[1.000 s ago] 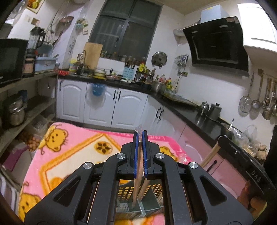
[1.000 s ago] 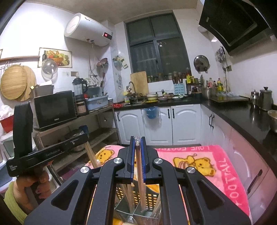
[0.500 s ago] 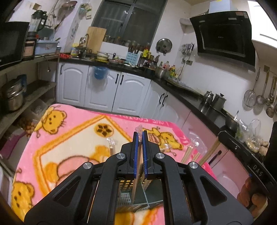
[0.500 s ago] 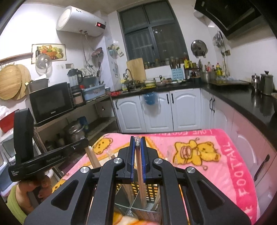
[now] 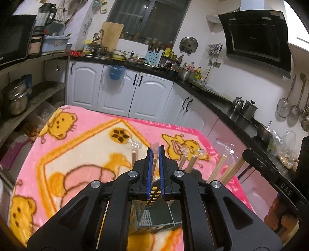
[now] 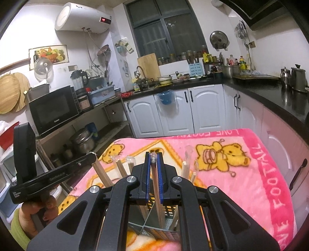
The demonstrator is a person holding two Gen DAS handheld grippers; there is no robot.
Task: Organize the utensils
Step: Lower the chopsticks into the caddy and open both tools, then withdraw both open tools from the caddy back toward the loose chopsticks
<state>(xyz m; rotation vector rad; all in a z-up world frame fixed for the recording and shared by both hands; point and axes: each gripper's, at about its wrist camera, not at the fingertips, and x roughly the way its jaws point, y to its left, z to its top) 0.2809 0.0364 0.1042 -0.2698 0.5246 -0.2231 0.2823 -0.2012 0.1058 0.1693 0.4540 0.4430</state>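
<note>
You are in a small kitchen with white cupboards (image 6: 195, 108), a black worktop along the right wall (image 6: 274, 96), a microwave (image 6: 52, 110) on the open shelving to the left and a water heater (image 6: 83, 17) high on the wall. In front of you the counter is covered by a pink blanket with yellow bears (image 5: 81, 146).

Near the bottom of both views stands a utensil holder (image 6: 166, 234) with slotted walls and dividers, resting on the blanket. Several pairs of wrapped chopsticks stand in it, their long axes close to upright and fanning outward, clear wrapper ends at the top (image 5: 193, 160).

Your left gripper (image 5: 155, 168) has its jaws pressed together on one pair of chopsticks (image 5: 154, 164). That pair runs lengthwise between the blue pads, top end poking out just past the tips and leaning slightly away from you, lower end going down into the holder below; which compartment it sits in you cannot tell, because the gripper body covers it.

Your right gripper (image 6: 154, 168) is likewise pinching a pair of chopsticks (image 6: 156, 193). Its long axis runs straight along the jaws, wrapped tip up at the front, and the lower end reaches down into the holder beside a divider.

In the right view your left hand (image 6: 36, 212) grips the other tool's handle at the left edge, with more chopsticks (image 6: 102, 174) rising just beside it.
</note>
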